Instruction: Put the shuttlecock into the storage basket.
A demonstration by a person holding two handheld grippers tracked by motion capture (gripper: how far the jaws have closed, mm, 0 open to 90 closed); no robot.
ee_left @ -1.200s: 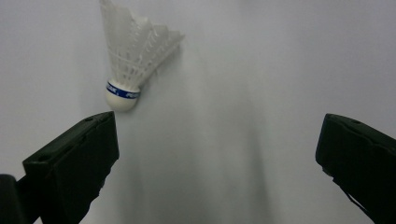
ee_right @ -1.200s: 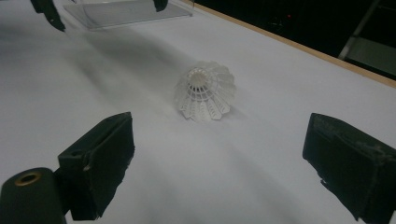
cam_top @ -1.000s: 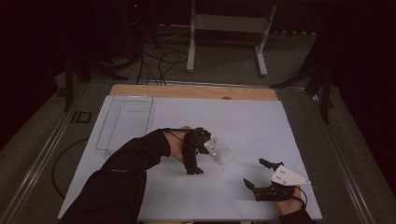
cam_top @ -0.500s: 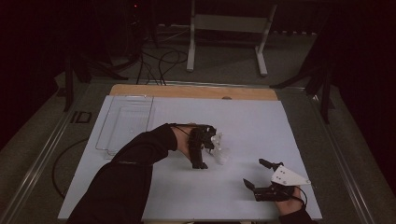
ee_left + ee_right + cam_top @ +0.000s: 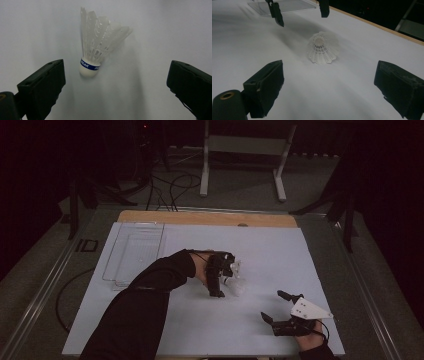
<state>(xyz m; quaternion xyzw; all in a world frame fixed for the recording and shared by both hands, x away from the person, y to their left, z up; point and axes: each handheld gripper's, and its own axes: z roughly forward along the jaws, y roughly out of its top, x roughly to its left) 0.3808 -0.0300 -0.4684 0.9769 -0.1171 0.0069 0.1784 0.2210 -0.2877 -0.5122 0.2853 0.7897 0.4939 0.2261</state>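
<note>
A white shuttlecock with a blue band round its cork lies on its side on the white table, near the middle. My left gripper hovers over it, open wide, with the cork nearer the left jaw and nothing touching. In the high view the left gripper stands right beside the shuttlecock. My right gripper rests open near the front right edge, empty. In the right gripper view it faces the shuttlecock from a short distance, with the left gripper's fingers beyond it.
A clear plastic tray lies at the table's back left, also seen as the tray far off. A wooden strip runs along the far edge. A metal stand and cables sit on the floor behind.
My left gripper has slid slightly to the right, closer over the shuttlecock. The right gripper has stayed where it was.
</note>
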